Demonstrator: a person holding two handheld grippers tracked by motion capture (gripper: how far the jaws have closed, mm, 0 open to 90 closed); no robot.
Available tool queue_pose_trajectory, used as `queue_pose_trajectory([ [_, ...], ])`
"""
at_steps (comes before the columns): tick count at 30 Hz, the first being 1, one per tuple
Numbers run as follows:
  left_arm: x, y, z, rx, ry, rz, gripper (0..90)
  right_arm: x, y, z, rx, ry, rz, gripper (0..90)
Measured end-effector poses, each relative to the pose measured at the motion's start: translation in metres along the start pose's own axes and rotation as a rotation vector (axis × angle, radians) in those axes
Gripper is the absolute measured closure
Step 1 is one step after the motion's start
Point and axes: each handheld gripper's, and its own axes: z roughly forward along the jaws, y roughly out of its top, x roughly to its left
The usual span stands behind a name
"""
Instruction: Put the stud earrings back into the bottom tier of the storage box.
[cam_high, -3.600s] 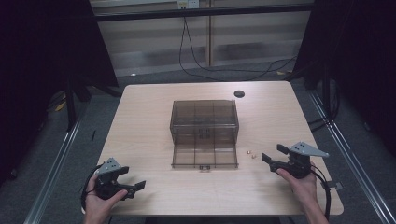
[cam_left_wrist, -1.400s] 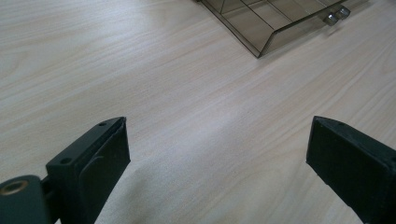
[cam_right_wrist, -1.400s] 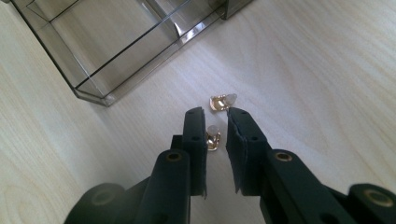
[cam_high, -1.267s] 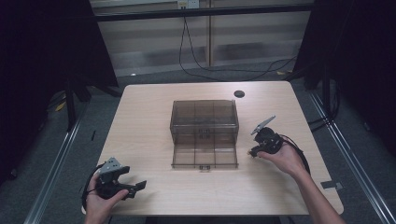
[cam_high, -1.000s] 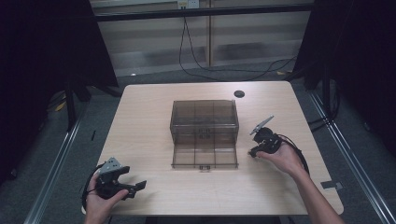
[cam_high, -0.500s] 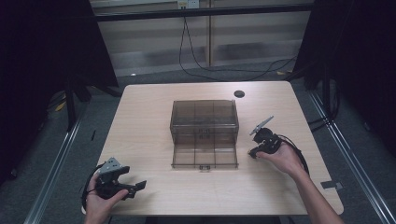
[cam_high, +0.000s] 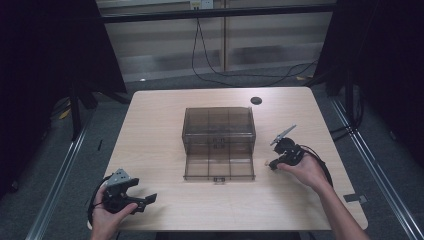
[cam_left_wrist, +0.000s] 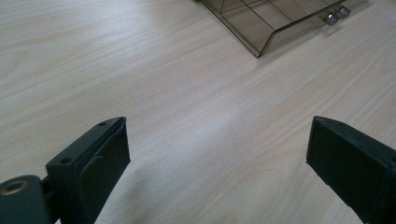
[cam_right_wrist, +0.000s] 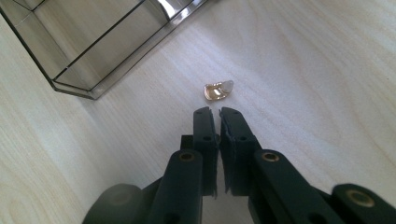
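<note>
A smoky clear drawer box (cam_high: 218, 122) stands mid-table, its bottom drawer (cam_high: 218, 167) pulled out toward me. Parts of this drawer show as a corner (cam_left_wrist: 261, 23) and a divided tray (cam_right_wrist: 93, 42). A small gold-coloured piece (cam_right_wrist: 218, 90) lies on the wood just right of the drawer (cam_high: 265, 162). My right gripper (cam_right_wrist: 215, 111) is shut, tips a short way behind that piece, with nothing seen between the jaws; it sits low at the drawer's right (cam_high: 274, 164). My left gripper (cam_high: 149, 199) rests at the front left, open and holding nothing (cam_left_wrist: 217, 126).
A small black disc (cam_high: 256, 100) lies near the table's back edge. Cables run across the floor behind the table (cam_high: 150, 135). Metal rails flank the table on both sides. Bare wood stretches between my left gripper and the drawer.
My right gripper has swung left from the front right corner, dropped to the small gold piece beside the drawer and held there for the last second. The left gripper has stayed put.
</note>
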Motion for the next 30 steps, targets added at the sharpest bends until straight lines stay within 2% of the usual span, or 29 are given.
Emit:
queue_pose_trajectory([
  [12, 0.0, 0.0, 0.0, 0.0, 0.0, -0.001, 6.0, 0.002, 0.002, -0.003, 0.017, 0.025, -0.006, 86.1],
  [25, 0.0, 0.0, 0.0, 0.002, -0.001, 0.003, 6.0, 0.008, 0.007, -0.013, 0.0, 0.069, -0.031, 86.2],
  [30, 0.0, 0.0, 0.0, 0.0, 0.001, -0.002, 6.0, 0.01, 0.011, -0.016, 0.0, 0.07, -0.042, 86.2],
])
